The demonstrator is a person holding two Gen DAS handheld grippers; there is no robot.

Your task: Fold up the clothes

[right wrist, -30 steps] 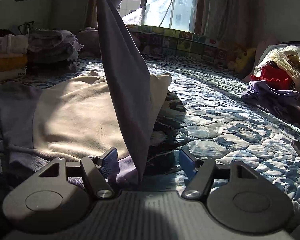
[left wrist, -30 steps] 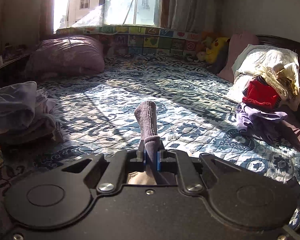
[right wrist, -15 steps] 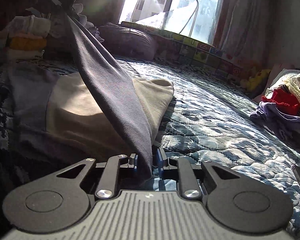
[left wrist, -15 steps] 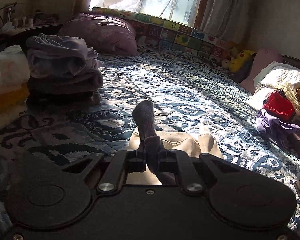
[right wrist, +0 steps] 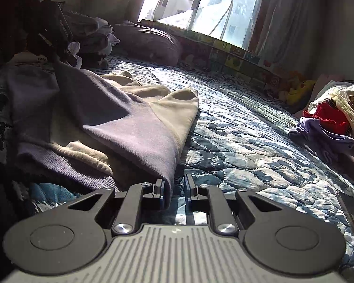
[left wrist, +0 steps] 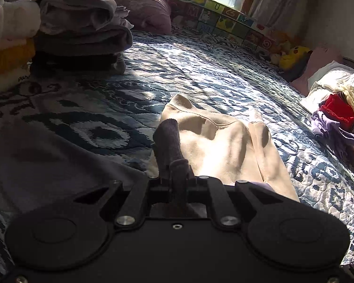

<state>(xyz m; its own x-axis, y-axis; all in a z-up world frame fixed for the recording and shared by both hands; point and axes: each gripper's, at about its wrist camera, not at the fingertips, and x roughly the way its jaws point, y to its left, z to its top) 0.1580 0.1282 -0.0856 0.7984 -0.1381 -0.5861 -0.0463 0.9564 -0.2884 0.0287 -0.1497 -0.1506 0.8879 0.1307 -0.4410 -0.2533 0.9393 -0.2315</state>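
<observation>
left wrist: left gripper (left wrist: 179, 176) jaws clamp purple cuff (left wrist: 168, 141) | right gripper (right wrist: 174, 189) narrowly parted (sleeve (right wrist: 134, 127) between)

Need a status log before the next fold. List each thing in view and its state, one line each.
left gripper: shut on the sleeve cuff.
sleeve cuff: dark ribbed, pinched, sticking up.
right gripper: jaws apart, sleeve fold lies between them.
sweatshirt: beige and purple, flat on the bed, sleeve folded across the body.
folded pile: stacked.
unfolded heap: crumpled, unsorted.
quilt: spread flat.
</observation>
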